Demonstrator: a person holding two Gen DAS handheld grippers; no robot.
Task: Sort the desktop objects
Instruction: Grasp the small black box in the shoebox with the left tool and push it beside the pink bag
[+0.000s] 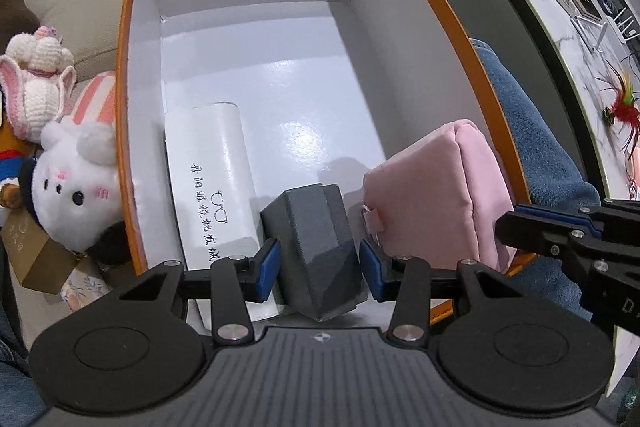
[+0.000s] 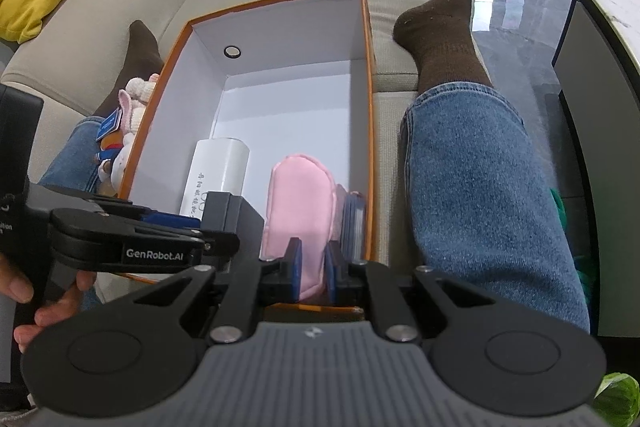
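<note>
Your left gripper [image 1: 319, 267] straddles the dark grey faceted box [image 1: 316, 247] at the near end of the orange-rimmed white cardboard box [image 1: 132, 75]; its blue pads flank the grey box, and you cannot tell whether they press on it. Your right gripper [image 2: 313, 269] pinches the near edge of the pink padded fabric pouch [image 2: 298, 211] standing to the right. Left of the grey box lies a white cylindrical tube with handwriting [image 1: 212, 179]. Beyond, the box floor is bare.

Left gripper [image 1: 320, 263] half-open, right gripper [image 2: 313, 267] pinched — both down-tilted.
</note>
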